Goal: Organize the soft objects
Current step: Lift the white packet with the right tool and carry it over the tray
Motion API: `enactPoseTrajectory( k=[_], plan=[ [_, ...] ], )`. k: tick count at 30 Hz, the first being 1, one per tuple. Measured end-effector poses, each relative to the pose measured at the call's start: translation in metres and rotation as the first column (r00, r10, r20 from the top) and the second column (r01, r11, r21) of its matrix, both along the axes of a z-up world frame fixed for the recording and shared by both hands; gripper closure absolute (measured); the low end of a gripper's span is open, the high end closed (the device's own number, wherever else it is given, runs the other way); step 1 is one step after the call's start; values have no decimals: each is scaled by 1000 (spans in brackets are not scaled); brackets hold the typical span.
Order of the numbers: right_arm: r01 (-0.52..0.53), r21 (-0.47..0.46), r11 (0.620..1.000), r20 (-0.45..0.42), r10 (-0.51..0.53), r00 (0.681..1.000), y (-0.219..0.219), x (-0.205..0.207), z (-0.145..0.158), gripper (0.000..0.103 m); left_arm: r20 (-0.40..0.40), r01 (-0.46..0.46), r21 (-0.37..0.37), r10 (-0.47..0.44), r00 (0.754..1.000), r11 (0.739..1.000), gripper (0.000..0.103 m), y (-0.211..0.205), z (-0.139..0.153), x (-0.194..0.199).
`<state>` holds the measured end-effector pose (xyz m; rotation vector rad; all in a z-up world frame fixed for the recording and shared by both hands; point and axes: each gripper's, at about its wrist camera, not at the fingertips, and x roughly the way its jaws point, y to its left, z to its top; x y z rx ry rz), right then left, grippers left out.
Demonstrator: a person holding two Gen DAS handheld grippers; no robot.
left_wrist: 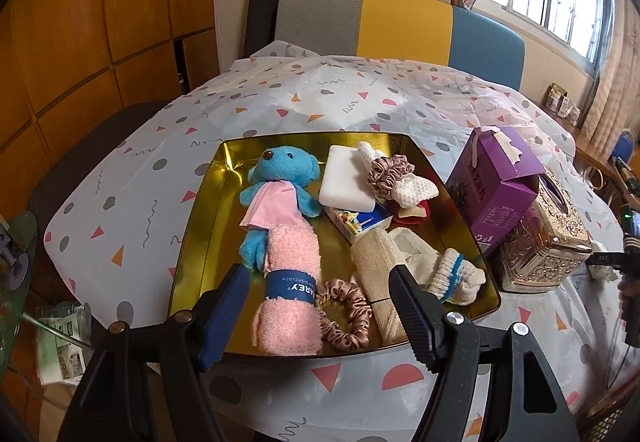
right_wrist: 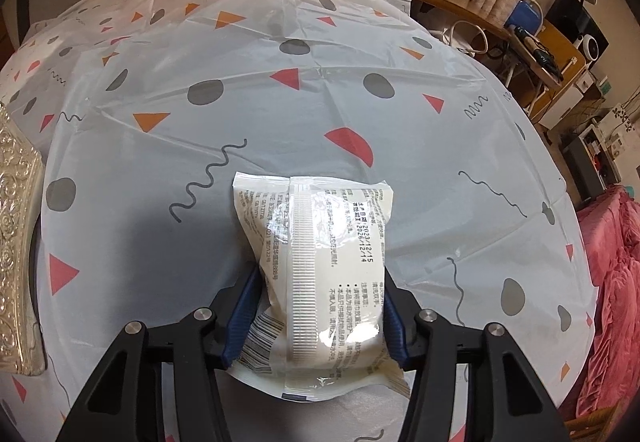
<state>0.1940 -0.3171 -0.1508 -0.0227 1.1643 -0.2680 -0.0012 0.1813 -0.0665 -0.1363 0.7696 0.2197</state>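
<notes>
A gold tray [left_wrist: 200, 226] holds soft things: a blue plush bear [left_wrist: 280, 177], a rolled pink dishcloth [left_wrist: 290, 294], a pink scrunchie [left_wrist: 348, 318], a beige bandage roll [left_wrist: 378, 282], a white sock [left_wrist: 452, 274], a white sponge [left_wrist: 346, 177] and another scrunchie [left_wrist: 388, 171]. My left gripper [left_wrist: 320, 278] is open above the tray's near edge, over the dishcloth, holding nothing. My right gripper [right_wrist: 320, 290] is shut on a white plastic packet [right_wrist: 320, 242], which lies on or just above the patterned tablecloth [right_wrist: 280, 101].
A purple carton [left_wrist: 496, 185] and an ornate gold tissue box [left_wrist: 552, 238] stand right of the tray; the tissue box edge [right_wrist: 16, 242] shows left of the right gripper. A chair [left_wrist: 400, 25] is behind the table. A desk [right_wrist: 520, 33] and a pink bedspread [right_wrist: 612, 302] lie to the right.
</notes>
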Motion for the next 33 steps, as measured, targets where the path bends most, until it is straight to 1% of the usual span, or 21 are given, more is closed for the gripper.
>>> enactPoseTrajectory(
  k=[4, 8, 12, 16, 20, 26, 29, 33],
  plan=[
    [-8, -2, 1000, -2, 8, 1000, 11, 6, 0, 48, 2, -1, -1, 1, 1000, 1000, 30, 2, 0, -2],
    [-22, 49, 999, -10, 22, 1000, 23, 17, 3, 48, 6, -4, 4, 4, 1000, 1000, 30, 4, 2, -4],
    [-34, 31, 999, -30, 35, 999, 39, 27, 0, 48, -1, -4, -3, 4, 1000, 1000, 29, 6, 0, -4],
    [-31, 57, 998, -45, 34, 998, 44, 36, 5, 49, -5, -12, -9, 12, 1000, 1000, 29, 10, -1, -4],
    [-24, 77, 997, 0, 24, 1000, 47, 50, 27, 49, -3, -23, -13, 23, 1000, 1000, 29, 14, -1, -5],
    [-115, 52, 992, 85, 110, 990, 82, 72, 69, 49, -9, -38, -17, 38, 999, 999, 29, 21, -2, -6],
    [-167, 47, 985, 123, 160, 979, 104, 80, 86, 49, -4, -43, -16, 42, 999, 999, 29, 23, -1, -7],
    [-240, 49, 970, 182, 227, 957, 135, 82, 106, 49, -2, -49, -16, 49, 999, 999, 29, 25, -1, -9]
  ],
)
